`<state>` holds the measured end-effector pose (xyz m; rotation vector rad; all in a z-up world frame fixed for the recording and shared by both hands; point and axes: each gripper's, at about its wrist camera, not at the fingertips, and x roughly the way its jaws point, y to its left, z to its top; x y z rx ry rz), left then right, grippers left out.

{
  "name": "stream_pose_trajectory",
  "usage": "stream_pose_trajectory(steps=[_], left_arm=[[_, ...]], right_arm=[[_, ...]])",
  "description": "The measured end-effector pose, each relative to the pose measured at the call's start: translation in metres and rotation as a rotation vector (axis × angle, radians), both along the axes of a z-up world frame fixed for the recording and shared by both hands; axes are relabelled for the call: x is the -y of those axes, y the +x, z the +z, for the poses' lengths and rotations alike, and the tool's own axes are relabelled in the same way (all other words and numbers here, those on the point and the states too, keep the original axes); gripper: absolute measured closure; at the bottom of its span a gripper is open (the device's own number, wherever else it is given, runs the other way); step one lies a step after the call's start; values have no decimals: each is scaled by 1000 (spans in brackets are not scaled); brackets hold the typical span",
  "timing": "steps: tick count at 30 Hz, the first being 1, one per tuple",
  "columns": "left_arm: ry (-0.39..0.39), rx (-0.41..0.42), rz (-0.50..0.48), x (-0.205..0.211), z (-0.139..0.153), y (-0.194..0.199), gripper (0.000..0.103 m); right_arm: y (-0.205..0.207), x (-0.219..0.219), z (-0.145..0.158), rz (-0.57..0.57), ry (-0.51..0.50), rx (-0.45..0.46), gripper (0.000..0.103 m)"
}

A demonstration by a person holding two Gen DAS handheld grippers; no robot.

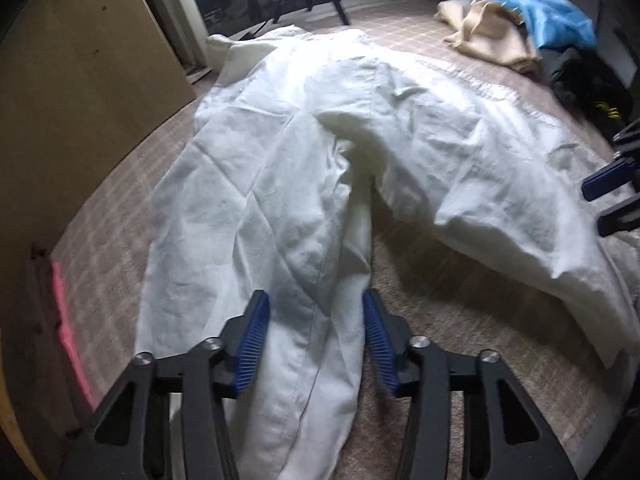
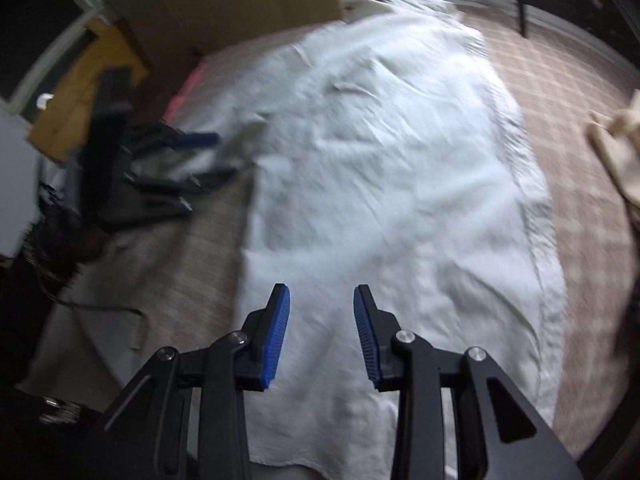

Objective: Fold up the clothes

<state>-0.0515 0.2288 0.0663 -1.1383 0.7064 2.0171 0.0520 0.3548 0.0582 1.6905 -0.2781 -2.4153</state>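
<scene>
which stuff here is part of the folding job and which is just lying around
Part of the job:
- white garment, spread on the carpet
- left tool, jaws apart over the garment
- right tool, jaws apart over the garment

Lying about:
- beige cloth
- blue bag
- cardboard panel
- dark clothing pile

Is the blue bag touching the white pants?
Apart. In the left wrist view the blue bag sits on a beige cloth, with bare carpet between that pile and the white pants.
</scene>
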Motion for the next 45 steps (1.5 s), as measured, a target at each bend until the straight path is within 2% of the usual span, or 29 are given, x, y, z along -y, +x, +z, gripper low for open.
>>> stream_pose_trajectory(steps=[1,3,4,9,11,15,19,21,25,26,27,28,29,30,35,38,40,42,45], left_arm=[[8,11,-6,1,0,-1,73],[17,24,-16,2,1,-1,74],[18,26,-20,3,2,-1,73],[35,1,-4,16,16,8,62],[52,-10,-1,23,25,13,61],[143,66,-45,31,37,22,61],[139,100,-104,14,31,25,61],[159,162,-135,3,25,22,61],[204,265,-136,-17,18,9,61],[218,285,-136,-22,17,4,63],[233,313,-132,-25,16,-1,69],[249,340,-129,-28,15,-6,85],[255,360,-117,-31,15,-10,92],[246,364,-113,-34,16,-13,94],[216,323,-174,-53,25,-14,95],[205,303,-192,-58,29,-13,99],[223,303,-183,-59,36,-16,100],[241,304,-173,-60,42,-19,100],[247,285,-178,-65,53,-23,100]], right_arm=[[2,-1,-4,-22,43,8,70],[7,-6,-6,-67,62,26,70],[9,-8,-7,-89,71,34,70],[34,3,26,-74,50,-30,70],[49,19,37,-52,50,-38,69],[68,59,38,14,55,-12,68],[75,95,15,98,228,20,68],[76,98,6,112,278,42,68],[78,86,3,87,281,52,68],[78,82,2,81,282,55,68],[79,79,1,75,283,57,74],[79,74,3,59,273,55,79],[78,69,5,43,265,52,87],[79,65,7,31,252,47,87],[80,50,19,-19,202,22,88],[82,43,24,-38,197,15,88],[85,37,25,-54,185,13,88],[87,31,31,-86,159,3,97],[85,21,32,-119,134,8,97]])
